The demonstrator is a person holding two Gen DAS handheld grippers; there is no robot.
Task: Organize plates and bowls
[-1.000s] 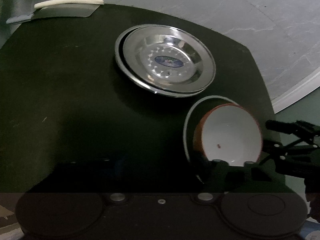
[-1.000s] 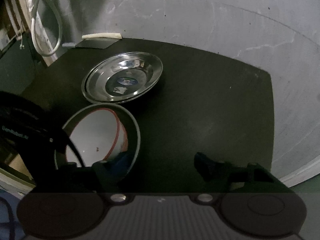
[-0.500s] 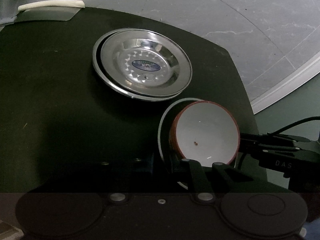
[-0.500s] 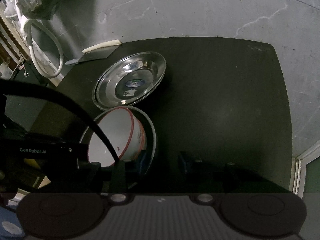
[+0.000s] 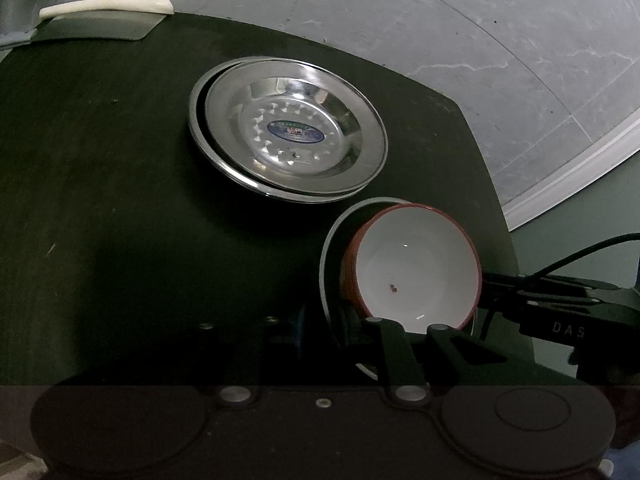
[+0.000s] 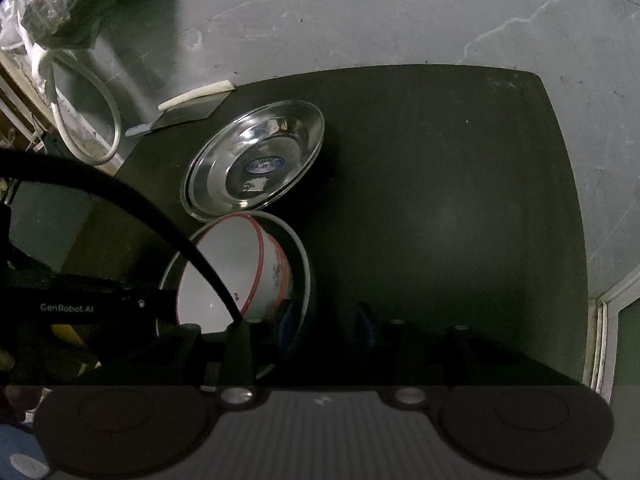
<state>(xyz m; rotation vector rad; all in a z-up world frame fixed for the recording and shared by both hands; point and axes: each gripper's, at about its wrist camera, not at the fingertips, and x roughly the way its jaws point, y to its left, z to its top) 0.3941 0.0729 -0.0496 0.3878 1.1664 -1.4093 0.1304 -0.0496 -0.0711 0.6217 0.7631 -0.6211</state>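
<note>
Steel plates (image 5: 292, 132) already stacked at 12 o'clock; red-rimmed bowl (image 5: 416, 270) half nested in dark bowl (image 5: 330, 248), left hand-held gripper (image 5: 416, 330) clamping its rim, right hand-held gripper (image 6: 324, 320) gaping around the dark bowl's wall, seating pending.

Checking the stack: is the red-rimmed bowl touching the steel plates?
Cannot tell. In both wrist views the red-rimmed bowl overlaps the steel plates edge; no gap or contact shows.
</note>
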